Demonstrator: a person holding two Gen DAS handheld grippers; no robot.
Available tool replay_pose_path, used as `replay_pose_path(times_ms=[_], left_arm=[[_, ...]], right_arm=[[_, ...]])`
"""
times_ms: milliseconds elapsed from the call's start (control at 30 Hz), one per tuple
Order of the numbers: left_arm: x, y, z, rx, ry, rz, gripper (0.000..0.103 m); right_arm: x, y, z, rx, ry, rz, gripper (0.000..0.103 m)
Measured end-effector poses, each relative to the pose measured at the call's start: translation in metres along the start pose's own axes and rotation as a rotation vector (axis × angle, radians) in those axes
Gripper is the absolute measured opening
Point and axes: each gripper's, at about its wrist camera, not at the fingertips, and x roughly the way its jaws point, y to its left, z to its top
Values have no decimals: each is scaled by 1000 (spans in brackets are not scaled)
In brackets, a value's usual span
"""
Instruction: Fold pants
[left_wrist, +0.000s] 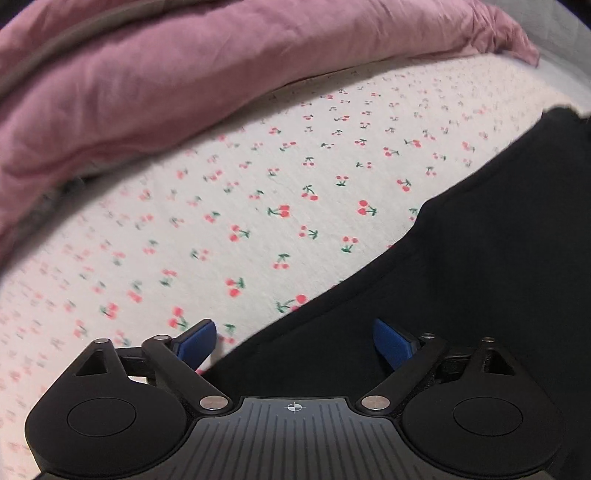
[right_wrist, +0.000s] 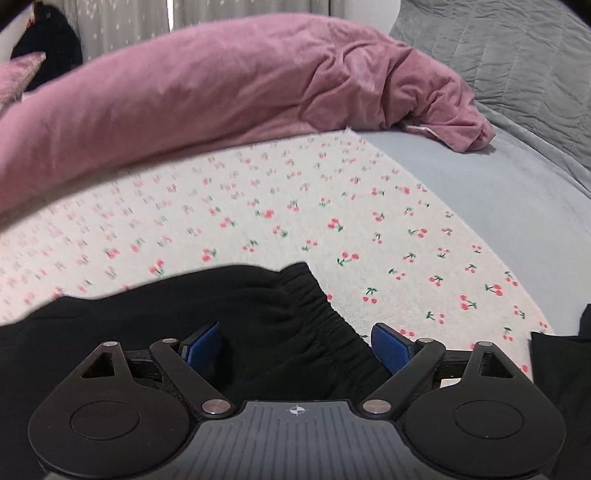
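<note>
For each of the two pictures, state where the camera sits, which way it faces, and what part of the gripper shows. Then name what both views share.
Left wrist: on the left gripper, facing forward over the black pants' edge onto the cherry-print sheet; open blue fingers show.
Right wrist: on the right gripper, facing forward over the pants' elastic waistband; open blue fingers show.
Shared: pants, sheet, pink duvet.

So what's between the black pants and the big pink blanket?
Only cherry-print sheet lies between the black pants and the pink blanket, nothing resting on it; the right wrist view shows it best.
</note>
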Motion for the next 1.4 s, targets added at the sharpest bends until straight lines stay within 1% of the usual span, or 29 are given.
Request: replay_pose_path(times_ms=[33, 67, 133, 167, 200, 233, 267, 300, 333, 367, 433, 467, 533, 600, 700, 800, 867, 933, 967, 1000, 1033, 1100, 1167, 1200, 1233, 1267, 1300, 1333, 1400], left_arm=[[0, 6, -2, -40, 1, -40, 81], [-1, 8, -5, -61, -7, -52, 79], [-3, 9, -12, -83, -28, -61, 65], [-6, 6, -15, -89, -44, -48, 59], [-9, 5, -18, -98, -61, -38, 43], [-12, 3, -22, -116, -84, -30, 29], [-14, 4, -26, -138, -100, -15, 23], [-17, 4, -31, -164, -121, 0, 16], [-19, 4, -36, -196, -144, 9, 13], [-21, 3, -41, -222, -169, 22, 12], [-22, -1, -42, -246, -215, 71, 9], [-26, -5, -44, -247, -243, 108, 9], [-35, -10, -44, -266, -316, 164, 8], [-47, -8, -41, -296, -387, 193, 8], [-54, -4, -33, -307, -444, 228, 8], [-43, 2, -25, -325, -451, 270, 9], [-30, 11, -24, -355, -438, 272, 9], [-10, 11, -25, -343, -391, 296, 11], [1, 9, -26, -325, -352, 311, 11], [10, 7, -24, -305, -314, 327, 12], [12, 3, -23, -288, -304, 346, 16], [11, 1, -19, -261, -284, 371, 18], [7, -1, -16, -249, -277, 384, 23], [3, -2, -16, -253, -276, 391, 28], [-2, -4, -16, -264, -282, 403, 37], [-11, -7, -16, -274, -299, 413, 44], [-18, -11, -16, -281, -323, 415, 58], [-26, -16, -15, -284, -348, 405, 66], [-38, -32, -11, -273, -371, 364, 66]], right_arm=[[3, 1, -2, -6, -4, -5, 88], [3, 1, -5, 3, -25, -3, 88], [2, 1, -8, 20, -46, -2, 84], [1, 2, -9, 21, -57, -1, 76], [1, 3, -9, 18, -67, 0, 62], [-1, 3, -9, 17, -74, 8, 53], [-3, 3, -9, 23, -78, 26, 33], [-5, 3, -8, 29, -77, 46, 25], [-6, 5, -7, 28, -76, 52, 23], [-8, 9, -8, 10, -82, 37, 21], [-14, 19, -10, -40, -118, -23, 19], [-19, 22, -12, -50, -144, -43, 19], [-29, 26, -12, -66, -204, -87, 18], [-35, 25, -10, -68, -246, -104, 18], [-38, 21, 0, -45, -294, -115, 17], [-28, 20, 8, -21, -315, -114, 17], [-14, 23, 11, -13, -291, -117, 17], [5, 30, 9, -35, -241, -133, 17], [15, 34, 9, -49, -210, -141, 18], [24, 38, 9, -72, -178, -157, 22], [26, 41, 11, -88, -171, -170, 24], [25, 43, 16, -113, -155, -203, 37], [19, 42, 19, -127, -144, -219, 42], [13, 41, 19, -116, -147, -219, 46], [5, 40, 19, -103, -159, -210, 48], [-1, 39, 18, -98, -172, -196, 57], [-8, 41, 17, -99, -184, -173, 64], [-16, 44, 16, -107, -194, -147, 66], [-27, 57, 13, -137, -192, -83, 66]])
